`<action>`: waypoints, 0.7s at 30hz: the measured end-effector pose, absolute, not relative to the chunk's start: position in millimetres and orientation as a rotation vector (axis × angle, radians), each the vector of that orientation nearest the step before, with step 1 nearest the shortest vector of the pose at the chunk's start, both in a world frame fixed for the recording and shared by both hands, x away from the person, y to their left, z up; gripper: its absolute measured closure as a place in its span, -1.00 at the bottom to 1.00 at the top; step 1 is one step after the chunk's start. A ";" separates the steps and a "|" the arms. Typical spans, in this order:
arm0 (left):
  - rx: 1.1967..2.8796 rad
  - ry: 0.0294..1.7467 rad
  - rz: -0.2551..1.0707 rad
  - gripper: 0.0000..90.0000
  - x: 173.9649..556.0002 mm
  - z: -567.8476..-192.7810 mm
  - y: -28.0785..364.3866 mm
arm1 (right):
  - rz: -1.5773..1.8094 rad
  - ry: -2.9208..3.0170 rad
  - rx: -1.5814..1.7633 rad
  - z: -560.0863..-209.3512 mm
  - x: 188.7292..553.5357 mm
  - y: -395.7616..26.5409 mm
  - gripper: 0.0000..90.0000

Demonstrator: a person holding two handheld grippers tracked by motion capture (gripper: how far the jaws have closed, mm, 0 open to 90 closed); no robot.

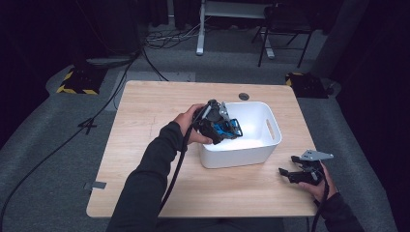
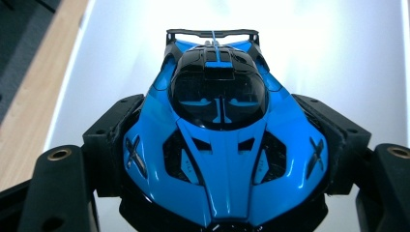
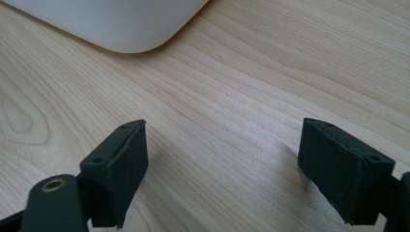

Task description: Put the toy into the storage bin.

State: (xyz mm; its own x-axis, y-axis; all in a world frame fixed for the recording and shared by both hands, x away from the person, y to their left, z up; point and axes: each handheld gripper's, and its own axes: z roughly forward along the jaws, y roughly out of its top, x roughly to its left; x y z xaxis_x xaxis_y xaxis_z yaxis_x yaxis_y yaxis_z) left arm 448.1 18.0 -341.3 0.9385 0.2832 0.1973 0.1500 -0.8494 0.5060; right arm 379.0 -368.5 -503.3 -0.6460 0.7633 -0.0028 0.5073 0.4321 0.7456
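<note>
Left gripper (image 1: pixel 227 126) clamped on blue toy car (image 2: pixel 220 145) across flanks, over white bin (image 1: pixel 270 145) at table's 12 o'clock. Light, rigid, glossy shell: slippery; avoid thin rear wing. Right gripper (image 3: pixel 222 169) open, empty, at 4 o'clock.

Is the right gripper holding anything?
No, the right gripper has its jaws wide apart with just bare table between them, beside the bin.

Left gripper (image 2: pixel 220 159) has a blue and black toy race car (image 2: pixel 220 145) clamped between its black jaws, nose toward the camera, rear wing up top. Behind it is a white bin (image 2: pixel 338 53), plus a wooden table (image 2: pixel 29 96) on the left.
</note>
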 end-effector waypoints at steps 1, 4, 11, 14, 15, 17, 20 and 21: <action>2.609 0.322 0.353 -0.46 447.3 -342.4 17.4 | 1.050 2.349 1.086 -503.4 379.1 -368.6 -0.60; 2.652 0.287 0.355 -0.46 449.2 -343.9 14.7 | 1.049 2.350 1.086 -503.4 379.1 -368.6 -0.60; 2.767 0.273 0.326 -0.46 453.0 -346.1 9.5 | 1.051 2.350 1.084 -503.4 378.9 -368.6 -0.60; 2.817 0.262 0.326 -0.46 453.9 -348.1 7.8 | 1.052 2.350 1.084 -503.4 378.8 -368.6 -0.60; 2.833 0.259 0.320 -0.46 454.0 -348.3 8.0 | 1.051 2.351 1.084 -503.4 378.8 -368.6 -0.60; 2.868 0.250 0.317 -0.46 454.8 -348.0 8.6 | 1.051 2.350 1.084 -503.4 378.8 -368.6 -0.60; 2.902 0.244 0.303 -0.46 455.5 -347.1 9.1 | 1.052 2.350 1.084 -503.4 378.8 -368.6 -0.60; 2.902 0.244 0.303 -0.46 455.5 -347.1 9.1 | 1.052 2.350 1.084 -503.4 378.8 -368.6 -0.60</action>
State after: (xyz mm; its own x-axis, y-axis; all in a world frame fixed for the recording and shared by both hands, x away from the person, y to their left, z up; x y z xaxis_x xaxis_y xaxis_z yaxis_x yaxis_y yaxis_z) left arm 455.5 9.1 -347.1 0.9651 0.1854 0.1851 0.1416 -0.9636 0.2269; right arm 378.8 -368.6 -503.4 -0.6480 0.7616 -0.0034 0.5051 0.4330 0.7466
